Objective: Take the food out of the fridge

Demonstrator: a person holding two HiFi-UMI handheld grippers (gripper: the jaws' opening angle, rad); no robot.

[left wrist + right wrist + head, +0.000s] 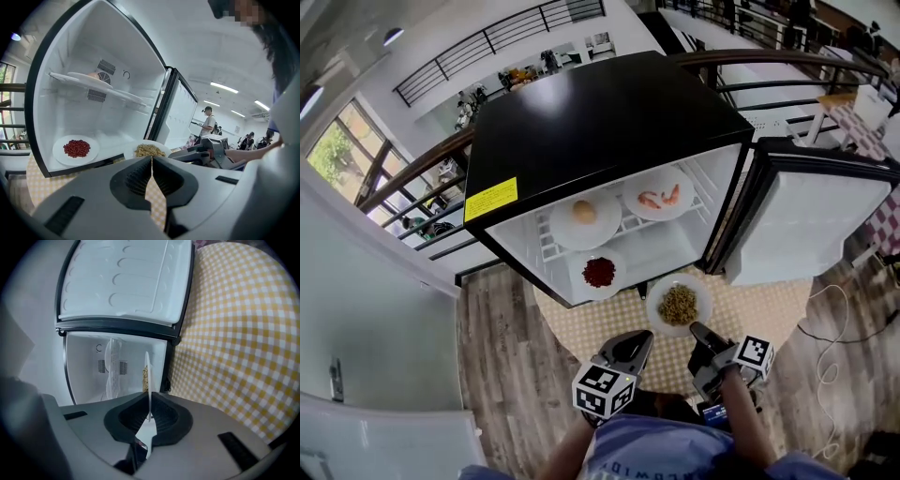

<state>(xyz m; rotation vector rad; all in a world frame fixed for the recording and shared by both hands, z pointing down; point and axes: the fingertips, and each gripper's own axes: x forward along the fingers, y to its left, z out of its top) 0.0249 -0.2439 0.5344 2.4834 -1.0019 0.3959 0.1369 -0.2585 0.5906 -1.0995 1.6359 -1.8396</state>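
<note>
Grey left tool [645, 337], right tool [695, 328] — black pads [138, 178], marker cubes [603, 389] — lavender shirt [661, 448]

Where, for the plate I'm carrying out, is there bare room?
The checked cloth is bare left of the held plate, before the red-bean plate, and right by the open door. The upper shelf is crowded: two plates.

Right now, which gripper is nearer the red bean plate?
Left. Left gripper hovers shut before the red bean plate; right gripper sits farther right, clamped on the tan-grain plate.
</note>
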